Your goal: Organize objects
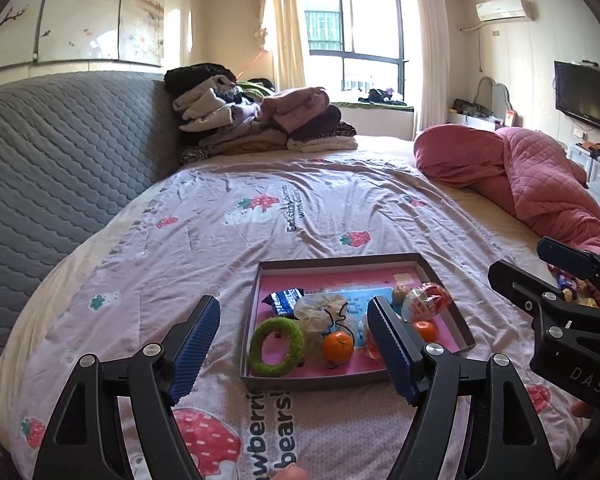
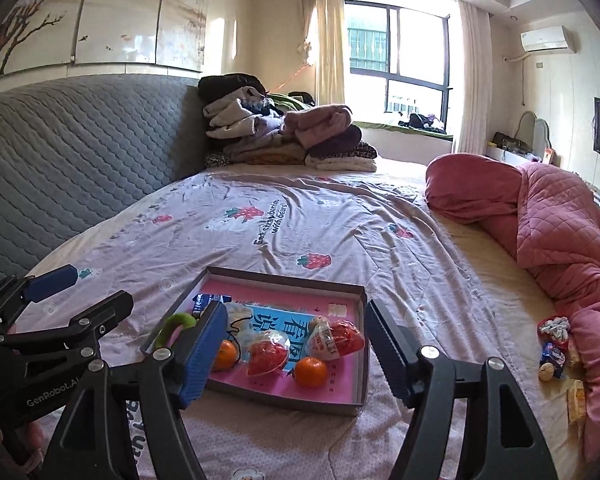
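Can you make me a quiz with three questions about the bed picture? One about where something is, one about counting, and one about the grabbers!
1. Where is the green ring?
A. Inside the box
B. On the pink blanket
C. On the pile of clothes

2. How many oranges are in the box?
A. None
B. Two
C. Five

3. What is the right gripper doing?
A. Squeezing an orange
B. Holding the box
C. Open, holding nothing

Answers:
1. A: the green ring lies inside the box, near its front left corner.
2. B: one orange and another orange sit in the box.
3. C: the right gripper has its jaws wide apart above the bed and grips nothing.
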Demonstrator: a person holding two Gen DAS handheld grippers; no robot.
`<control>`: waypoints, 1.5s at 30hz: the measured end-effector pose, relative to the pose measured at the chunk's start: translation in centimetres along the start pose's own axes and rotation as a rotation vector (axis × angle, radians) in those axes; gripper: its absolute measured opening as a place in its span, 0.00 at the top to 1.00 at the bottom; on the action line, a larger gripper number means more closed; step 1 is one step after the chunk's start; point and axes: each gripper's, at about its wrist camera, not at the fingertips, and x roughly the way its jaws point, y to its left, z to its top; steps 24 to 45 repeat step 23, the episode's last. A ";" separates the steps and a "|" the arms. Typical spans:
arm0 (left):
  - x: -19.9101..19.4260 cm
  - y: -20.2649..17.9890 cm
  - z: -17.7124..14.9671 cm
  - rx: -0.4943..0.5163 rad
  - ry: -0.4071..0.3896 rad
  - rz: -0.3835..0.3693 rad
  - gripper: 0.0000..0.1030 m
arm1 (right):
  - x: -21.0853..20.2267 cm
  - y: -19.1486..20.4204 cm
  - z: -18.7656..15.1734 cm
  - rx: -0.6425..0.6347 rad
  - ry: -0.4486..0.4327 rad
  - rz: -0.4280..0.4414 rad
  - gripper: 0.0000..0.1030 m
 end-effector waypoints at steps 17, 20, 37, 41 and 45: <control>2.6 1.7 -8.1 -0.038 0.110 0.016 0.25 | 2.8 1.6 -9.5 -0.004 0.120 -0.034 0.32; 3.7 1.6 -9.1 -0.033 0.125 0.016 0.25 | 3.7 1.4 -11.0 0.015 0.142 -0.030 0.32; 4.6 1.1 -10.0 -0.006 0.146 0.019 0.25 | 4.2 1.3 -11.6 0.026 0.155 -0.026 0.32; 4.6 1.1 -10.0 -0.006 0.146 0.019 0.25 | 4.2 1.3 -11.6 0.026 0.155 -0.026 0.32; 4.6 1.1 -10.0 -0.006 0.146 0.019 0.25 | 4.2 1.3 -11.6 0.026 0.155 -0.026 0.32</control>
